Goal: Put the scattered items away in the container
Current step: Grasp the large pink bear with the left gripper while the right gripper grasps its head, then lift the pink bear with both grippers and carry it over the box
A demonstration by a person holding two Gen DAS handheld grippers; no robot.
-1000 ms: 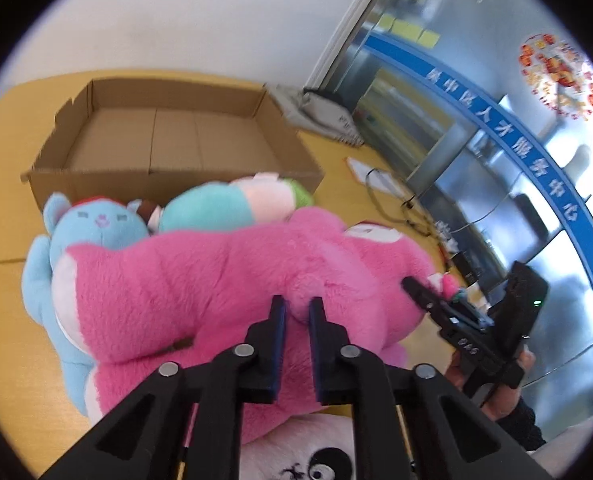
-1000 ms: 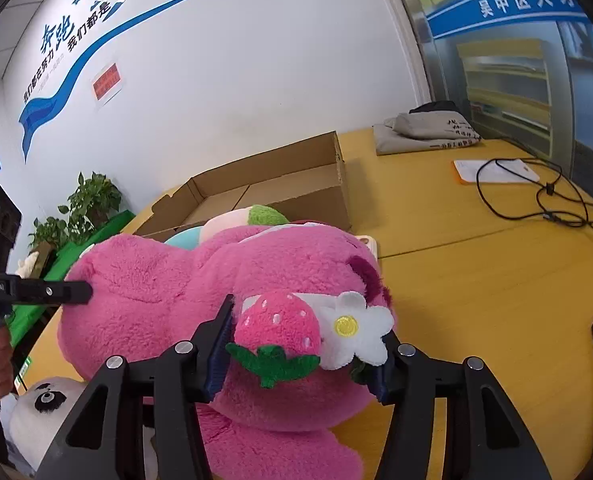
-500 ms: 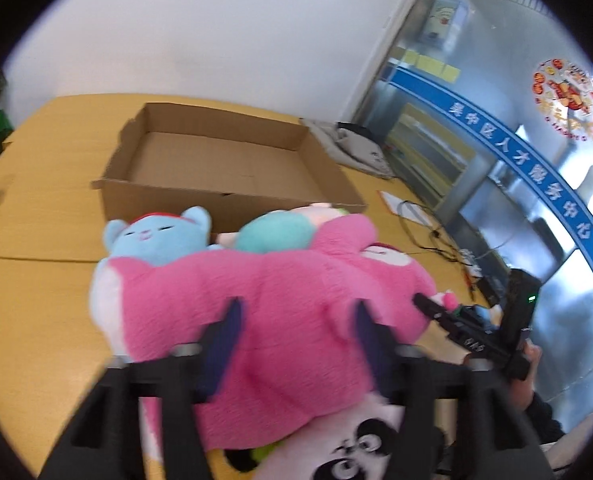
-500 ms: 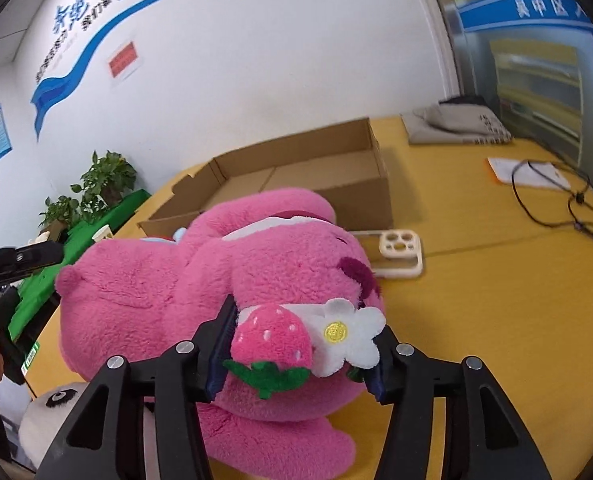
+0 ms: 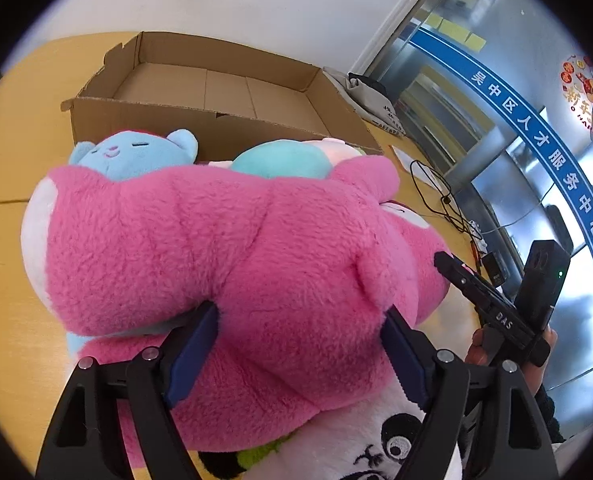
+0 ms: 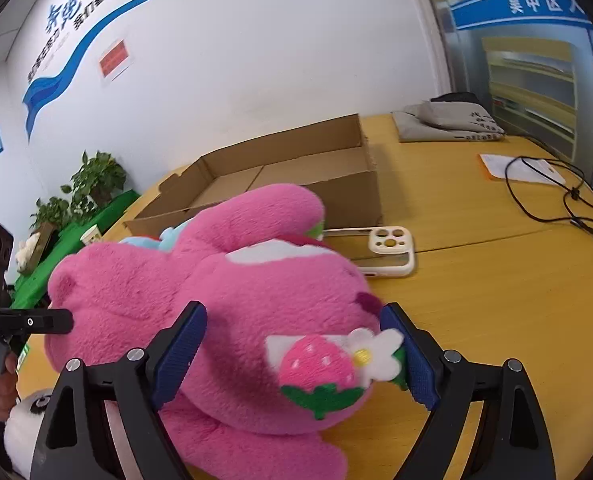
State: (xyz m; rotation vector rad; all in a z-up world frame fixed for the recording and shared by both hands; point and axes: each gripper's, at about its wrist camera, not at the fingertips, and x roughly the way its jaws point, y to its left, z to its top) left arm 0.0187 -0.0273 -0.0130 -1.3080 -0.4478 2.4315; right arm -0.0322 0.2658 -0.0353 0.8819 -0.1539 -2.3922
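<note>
Now the left gripper (image 5: 298,340) has its jaws spread wide around the pink plush bear (image 5: 224,248), where a second ago they were pinched nearly shut on a tuft of its fur; the blue pads press into the fur on both flanks. The right gripper (image 6: 298,354) has its jaws as wide apart as before, but the bear's head has turned between them, so the strawberry and flower patch (image 6: 328,364) now lies toward the right pad rather than centred.

Between the left jaws sits the bear's rump and back; between the right jaws sits its head. Just under the left jaws a panda plush (image 5: 376,444) peeks out beneath the bear. Beyond the bear, ahead of the left jaws, a blue plush (image 5: 136,152) and a teal and pink plush (image 5: 288,158) lie against the near wall of the cardboard box (image 5: 144,118), all on the counter (image 5: 0,248). Ahead of the right jaws a cream phone case (image 6: 384,252) lies on the counter just beside the box. Its brown floor is bare.
</note>
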